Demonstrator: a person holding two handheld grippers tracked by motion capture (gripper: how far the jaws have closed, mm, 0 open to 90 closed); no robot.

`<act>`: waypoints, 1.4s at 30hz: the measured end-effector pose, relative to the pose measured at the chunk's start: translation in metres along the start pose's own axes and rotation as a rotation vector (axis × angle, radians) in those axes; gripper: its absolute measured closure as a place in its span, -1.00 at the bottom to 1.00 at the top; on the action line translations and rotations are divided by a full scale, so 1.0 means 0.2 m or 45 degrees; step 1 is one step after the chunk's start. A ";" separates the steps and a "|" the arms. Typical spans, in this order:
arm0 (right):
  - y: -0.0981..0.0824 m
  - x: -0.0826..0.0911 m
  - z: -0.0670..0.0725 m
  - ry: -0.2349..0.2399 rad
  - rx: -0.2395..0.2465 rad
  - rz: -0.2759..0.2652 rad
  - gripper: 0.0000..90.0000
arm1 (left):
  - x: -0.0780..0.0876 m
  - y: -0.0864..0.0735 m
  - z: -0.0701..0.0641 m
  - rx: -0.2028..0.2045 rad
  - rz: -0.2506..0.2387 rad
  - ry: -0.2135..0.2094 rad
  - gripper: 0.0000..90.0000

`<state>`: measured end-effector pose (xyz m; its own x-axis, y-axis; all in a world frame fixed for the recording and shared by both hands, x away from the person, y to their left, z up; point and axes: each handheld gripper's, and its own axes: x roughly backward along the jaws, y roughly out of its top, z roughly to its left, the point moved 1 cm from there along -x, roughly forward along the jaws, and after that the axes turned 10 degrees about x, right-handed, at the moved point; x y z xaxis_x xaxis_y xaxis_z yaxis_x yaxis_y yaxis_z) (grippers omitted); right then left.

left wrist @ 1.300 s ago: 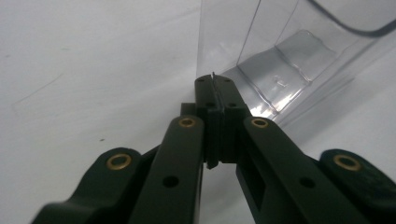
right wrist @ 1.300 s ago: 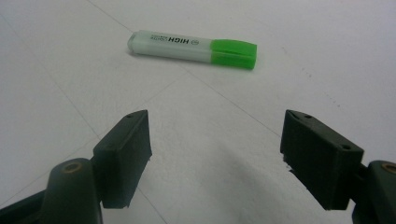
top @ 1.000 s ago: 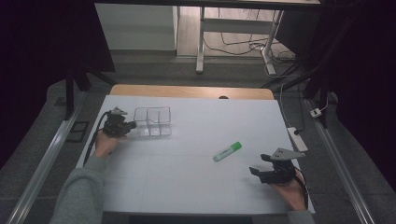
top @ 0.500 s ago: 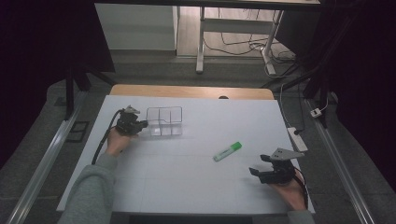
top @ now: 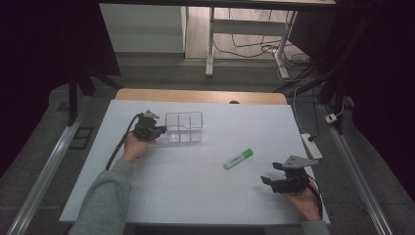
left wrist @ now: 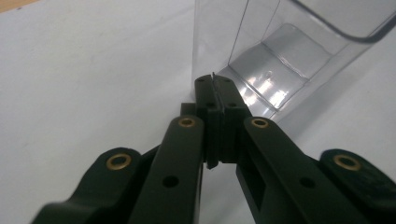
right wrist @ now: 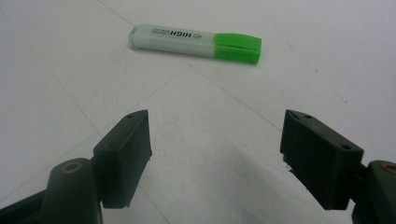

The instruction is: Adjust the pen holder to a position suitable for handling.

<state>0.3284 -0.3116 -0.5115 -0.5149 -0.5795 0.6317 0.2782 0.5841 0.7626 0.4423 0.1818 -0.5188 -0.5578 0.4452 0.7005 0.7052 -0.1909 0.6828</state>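
Two hands low, left tongs [top: 157,130] clenched on clear organizer [top: 184,127] wall, right tongs [top: 268,180] released.

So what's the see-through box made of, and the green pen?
The see-through box looks like clear hard plastic with a glossy finish: you see the table through its thin walls, and they shine. The green pen looks like smooth plastic too, with a pale, slightly cloudy body and a solid bright green cap.
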 end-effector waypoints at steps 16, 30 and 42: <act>0.00 0.00 0.00 0.004 0.000 0.001 -0.46 | -0.08 0.08 -0.13 -0.054 0.013 -0.032 0.98; 0.00 0.00 0.00 0.007 -0.001 -0.001 -0.46 | -0.16 0.14 -0.22 -0.080 0.031 -0.059 0.98; 0.00 0.00 0.00 0.002 -0.001 -0.001 -0.46 | -0.12 0.15 -0.24 -0.117 0.017 -0.043 0.98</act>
<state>0.3277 -0.3115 -0.5111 -0.5137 -0.5809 0.6314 0.2786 0.5831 0.7631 0.4558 0.1233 -0.5062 -0.5325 0.4714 0.7030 0.6683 -0.2756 0.6910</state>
